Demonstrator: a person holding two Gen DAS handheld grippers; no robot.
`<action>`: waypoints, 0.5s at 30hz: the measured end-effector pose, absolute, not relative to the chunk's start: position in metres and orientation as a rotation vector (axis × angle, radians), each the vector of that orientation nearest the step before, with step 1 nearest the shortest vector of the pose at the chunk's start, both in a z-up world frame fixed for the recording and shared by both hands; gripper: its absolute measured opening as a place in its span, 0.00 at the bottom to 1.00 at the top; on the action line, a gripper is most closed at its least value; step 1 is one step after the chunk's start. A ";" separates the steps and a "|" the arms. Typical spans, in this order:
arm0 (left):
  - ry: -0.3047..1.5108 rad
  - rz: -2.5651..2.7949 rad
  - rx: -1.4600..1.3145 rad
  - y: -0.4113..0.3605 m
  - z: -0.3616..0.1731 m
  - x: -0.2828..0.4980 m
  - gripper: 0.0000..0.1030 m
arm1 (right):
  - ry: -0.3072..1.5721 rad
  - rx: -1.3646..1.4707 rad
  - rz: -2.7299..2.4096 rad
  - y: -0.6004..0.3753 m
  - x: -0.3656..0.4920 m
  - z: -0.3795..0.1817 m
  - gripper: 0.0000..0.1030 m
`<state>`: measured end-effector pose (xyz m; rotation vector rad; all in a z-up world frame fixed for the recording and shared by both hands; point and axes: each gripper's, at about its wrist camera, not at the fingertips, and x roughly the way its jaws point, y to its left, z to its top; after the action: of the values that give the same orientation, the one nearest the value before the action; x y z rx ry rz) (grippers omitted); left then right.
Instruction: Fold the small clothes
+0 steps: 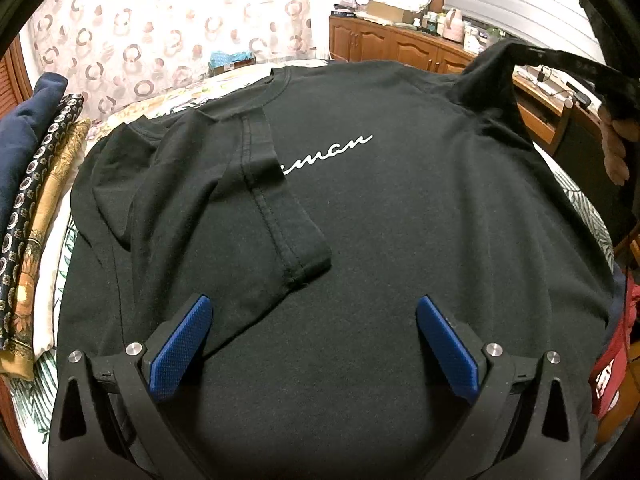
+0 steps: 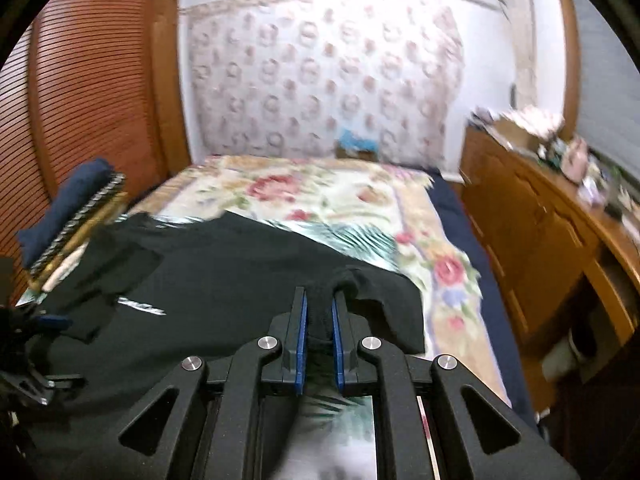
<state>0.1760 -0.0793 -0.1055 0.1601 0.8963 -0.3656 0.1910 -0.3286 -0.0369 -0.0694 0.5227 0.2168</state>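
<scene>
Item: black T-shirt [image 1: 380,208], spread front-up on the flowered bedspread [image 2: 352,196], one sleeve [image 1: 256,200] already folded across the chest. I judge it light, limp cotton, not slippery, sure to sag wherever I lift it; hems and sleeve ends are the best places to pinch. My right gripper [image 2: 319,312] is clenched on the other sleeve [image 1: 492,76], raising it. My left gripper [image 1: 314,340] hangs spread wide over the lower front, holding nothing. Beside it: stack of folded clothes [image 1: 28,200].
</scene>
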 end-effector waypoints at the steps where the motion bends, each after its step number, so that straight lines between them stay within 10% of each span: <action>1: 0.889 -0.363 0.151 -0.080 -0.104 0.176 1.00 | 0.517 -0.067 0.246 -0.322 0.186 -0.036 0.10; 9: 0.687 -0.368 0.101 -0.072 -0.060 0.142 1.00 | 0.662 -0.051 0.384 -0.302 0.157 -0.078 0.10; 15: 0.605 -0.402 0.014 -0.066 -0.027 0.120 1.00 | 0.685 -0.006 0.390 -0.332 0.140 -0.084 0.40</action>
<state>0.1200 -0.0660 -0.0272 0.0135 0.6047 -0.4021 0.1404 -0.3322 -0.0840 -0.0056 0.6853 0.3900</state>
